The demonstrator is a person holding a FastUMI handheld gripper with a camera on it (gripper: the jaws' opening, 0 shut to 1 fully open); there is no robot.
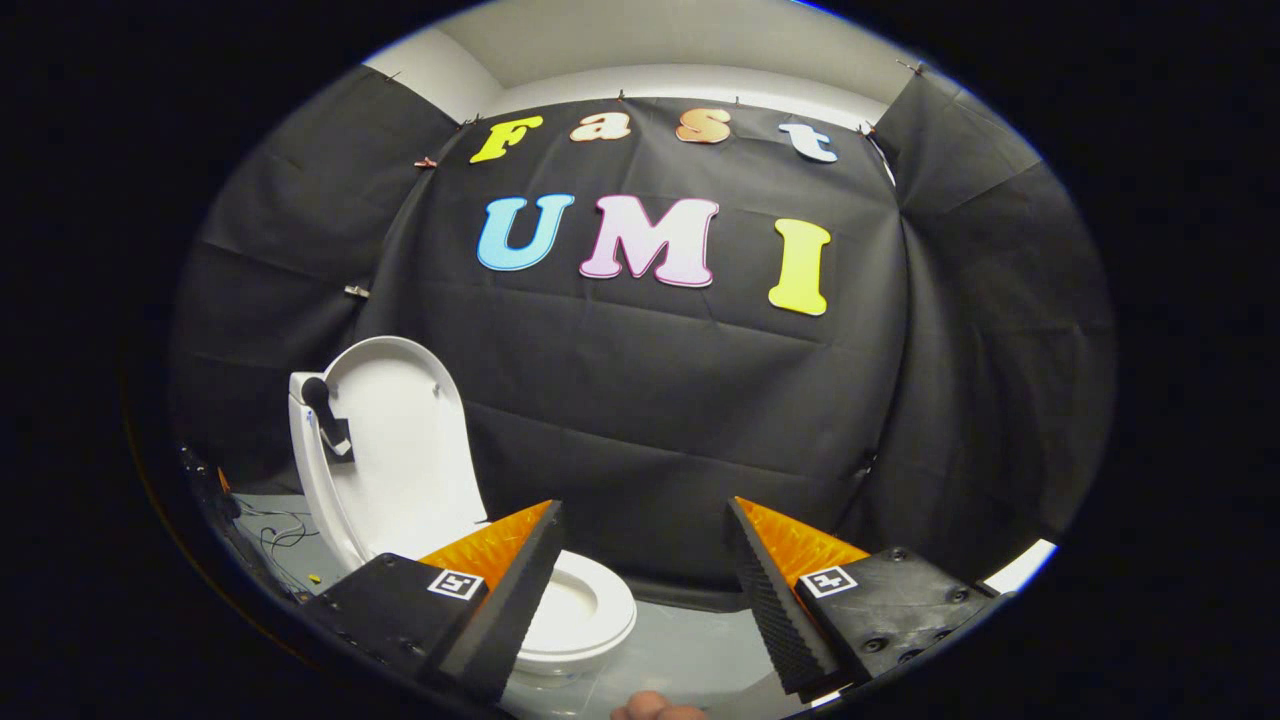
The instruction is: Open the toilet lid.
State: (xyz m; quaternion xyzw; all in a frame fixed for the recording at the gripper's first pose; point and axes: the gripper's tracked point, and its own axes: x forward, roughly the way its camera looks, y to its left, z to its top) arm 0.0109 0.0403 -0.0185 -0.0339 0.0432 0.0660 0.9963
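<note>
Both fingers (520,575) of the gripper (640,590) stand wide apart and grasp nothing; only grey floor and black cloth lie in the gap between them. The ribbed black pads face each other, with orange backing behind each.

Position of the task item: the toilet (575,610) stands low and to the left, partly hidden behind the left finger. Its toilet lid (400,450) is already raised, leaning back near upright against the white tank (300,440), and the seat ring and bowl opening lie exposed below it. By this evidence the opening step appears complete.

Hazards from this state:
- The lid stands close to its balance point. A knock from the left finger, which is nearest to it, could tip it forward and let it drop onto the seat.
- A sideways swing of the released gripper could strike the bowl rim, since the left finger overlaps it in this view and the true clearance cannot be judged.
- Loose wires (280,530) lie on the floor (680,650) beside the tank; a low pass on that side could snag them.
- A fingertip of the person (655,708) shows just below the gap; closing the fingers carelessly could pinch it.

Count: one toilet, one lid, one tank, one dark handle (325,410) on the tank, two fingers, two square markers (455,584), one on each finger mount.
</note>
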